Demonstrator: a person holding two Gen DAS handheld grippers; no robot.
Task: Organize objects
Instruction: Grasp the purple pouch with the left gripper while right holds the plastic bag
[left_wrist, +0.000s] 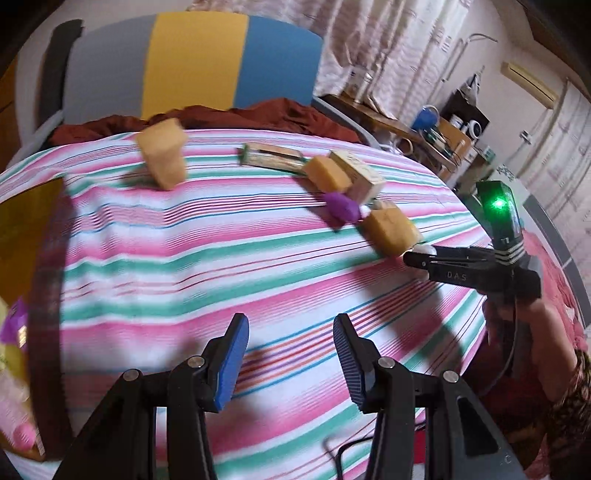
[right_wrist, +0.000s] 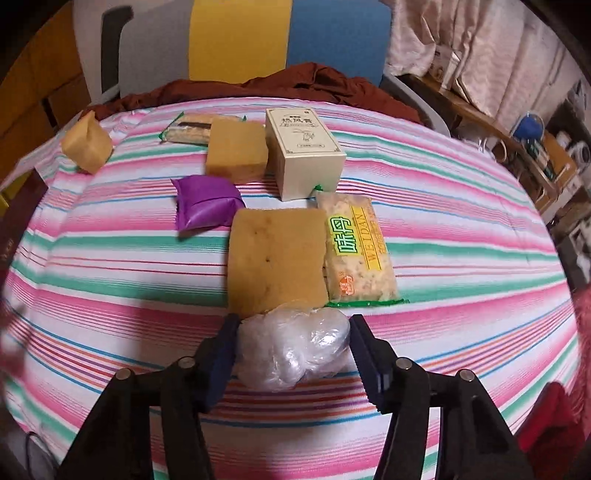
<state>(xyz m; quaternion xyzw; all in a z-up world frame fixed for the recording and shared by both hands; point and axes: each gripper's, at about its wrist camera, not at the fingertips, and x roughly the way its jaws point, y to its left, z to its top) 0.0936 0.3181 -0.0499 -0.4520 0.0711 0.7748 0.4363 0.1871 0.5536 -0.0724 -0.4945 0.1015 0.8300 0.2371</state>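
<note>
- The right tool (right_wrist: 291, 354) is sitting low over the striped cloth (right_wrist: 461, 229) with its two fingers on either side of a crumpled clear plastic bag (right_wrist: 295, 350). Both pads are lying against the bag's sides, so it looks gripped, though how firmly I cannot tell.
- The bag is resting on the cloth just in front of the nearest sponge; I judge it is being picked out of the loose cluster for sorting.
- The left tool (left_wrist: 291, 350) is hanging wide and empty above a bare stretch of cloth, well apart from the items, probably waiting its turn.
- Beyond the bag, the large yellow sponge (right_wrist: 277, 258) is lying flat, with the Weidan snack packet (right_wrist: 358, 251) right beside it on its right and the purple pouch (right_wrist: 207, 203) at its far left corner.
- Farther back, the cream carton (right_wrist: 304, 147) is standing upright, touching a second sponge (right_wrist: 236, 151); another snack packet (right_wrist: 188, 131) is lying behind that one.
- A third sponge (right_wrist: 86, 146) is sitting alone at the far left, well apart from the rest.
- Count: three sponges, two snack packets, one carton, one purple pouch, one plastic bag.
- At the far edge, a rust-brown cloth (right_wrist: 295, 81) is lying bunched against a chair back (right_wrist: 240, 40).
</note>
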